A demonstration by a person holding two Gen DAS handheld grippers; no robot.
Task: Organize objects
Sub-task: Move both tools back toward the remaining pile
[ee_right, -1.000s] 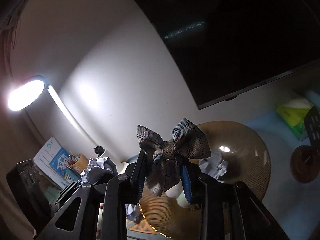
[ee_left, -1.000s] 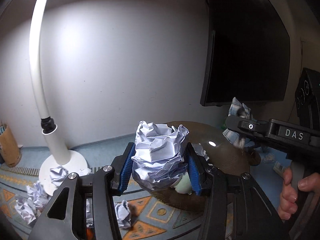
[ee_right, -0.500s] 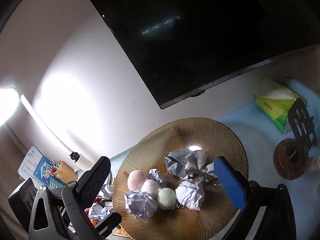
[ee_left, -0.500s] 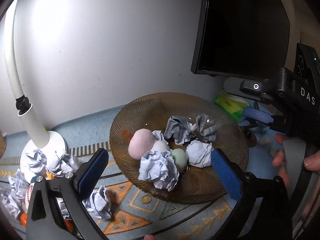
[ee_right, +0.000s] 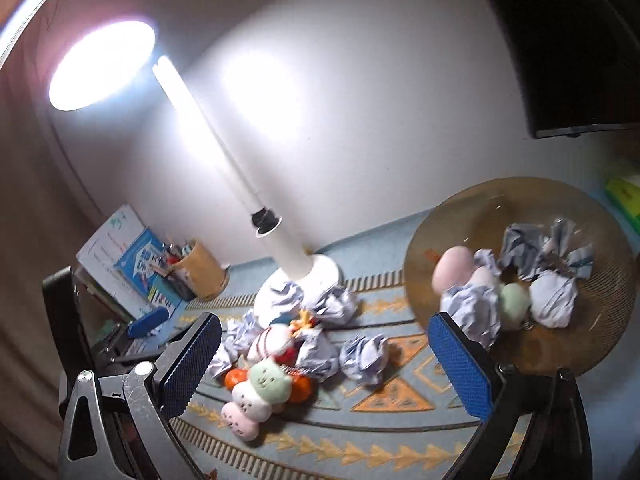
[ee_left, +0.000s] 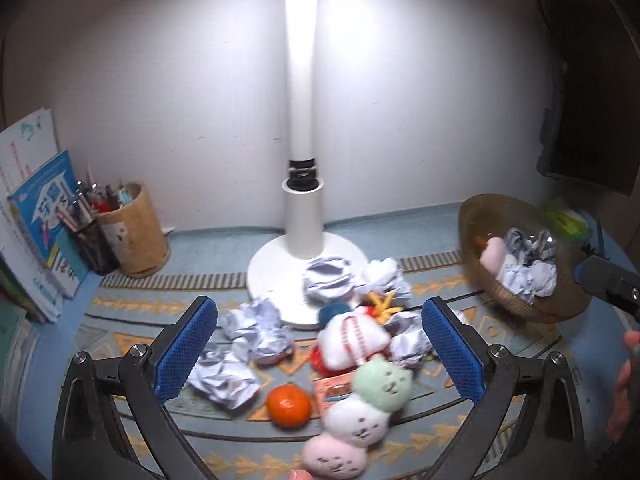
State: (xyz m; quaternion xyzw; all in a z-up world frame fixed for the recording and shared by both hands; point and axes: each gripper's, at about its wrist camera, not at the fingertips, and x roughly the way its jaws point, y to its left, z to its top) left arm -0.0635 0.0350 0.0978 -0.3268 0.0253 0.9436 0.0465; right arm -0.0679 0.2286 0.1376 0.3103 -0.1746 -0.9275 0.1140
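Observation:
My left gripper (ee_left: 320,344) is open and empty above a pile on the patterned mat: several crumpled paper balls (ee_left: 224,376), a three-ball plush (ee_left: 360,420), an orange (ee_left: 289,406) and a white plush with red stripes (ee_left: 350,342). My right gripper (ee_right: 324,364) is open and empty over the same pile (ee_right: 260,392), with one paper ball (ee_right: 364,356) between its fingers. The brown woven bowl (ee_right: 600,216) at the right holds paper balls, a plaid bow and a plush; it also shows in the left wrist view (ee_left: 476,216).
A white desk lamp (ee_left: 302,216) stands behind the pile, its base partly under the paper balls. A pen cup (ee_left: 136,232) and books (ee_left: 36,216) are at the far left. A dark monitor (ee_right: 572,40) hangs at the right. A green tissue pack (ee_right: 624,196) lies beyond the bowl.
Both grippers opened, dropping the paper ball and the bow into the bowl, then swung left from the bowl to the pile by the lamp.

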